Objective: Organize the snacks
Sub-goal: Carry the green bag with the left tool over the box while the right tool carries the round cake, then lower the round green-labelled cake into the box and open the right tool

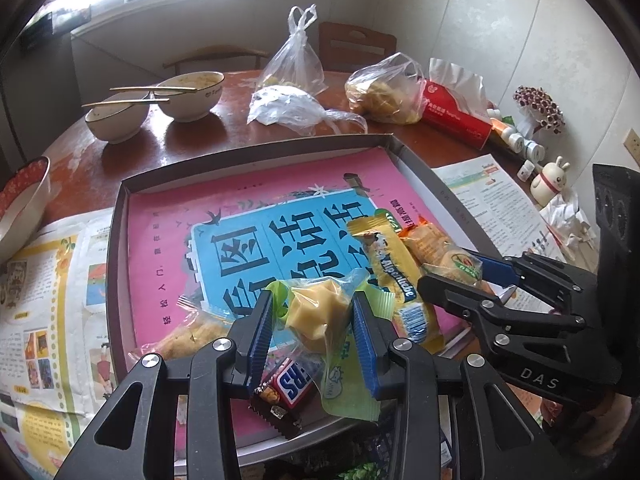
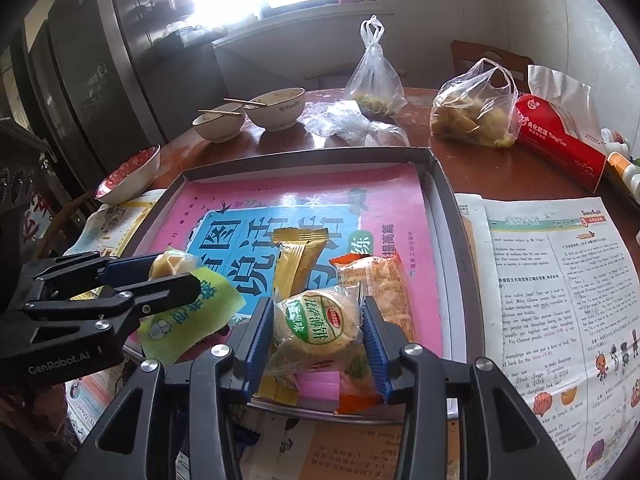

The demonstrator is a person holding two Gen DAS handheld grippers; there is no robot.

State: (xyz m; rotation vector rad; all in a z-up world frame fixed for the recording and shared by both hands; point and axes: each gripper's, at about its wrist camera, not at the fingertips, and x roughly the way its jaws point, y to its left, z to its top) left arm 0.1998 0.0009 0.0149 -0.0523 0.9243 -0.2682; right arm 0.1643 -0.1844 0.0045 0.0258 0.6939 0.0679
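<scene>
"DAS" on the right gripper [image 1: 472, 272], "GenRobot.AI" on the left gripper [image 2: 176, 276], "Family" on a bowl [image 2: 276, 110].

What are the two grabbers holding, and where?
Left gripper pinches the yellow pastry in a clear-and-green wrapper by its sides. Right gripper pinches the round cake in a clear wrapper with green label likewise.

On the brown table [image 1: 192, 148] we see two pale bowls [image 1: 190, 96] with chopsticks [image 1: 154, 89] laid across them, a red-patterned bowl [image 2: 128, 174], three plastic bags [image 1: 294, 66], a red tissue pack [image 2: 560, 140], spread newspapers [image 2: 560, 280] and a rabbit figurine [image 1: 550, 182].
</scene>
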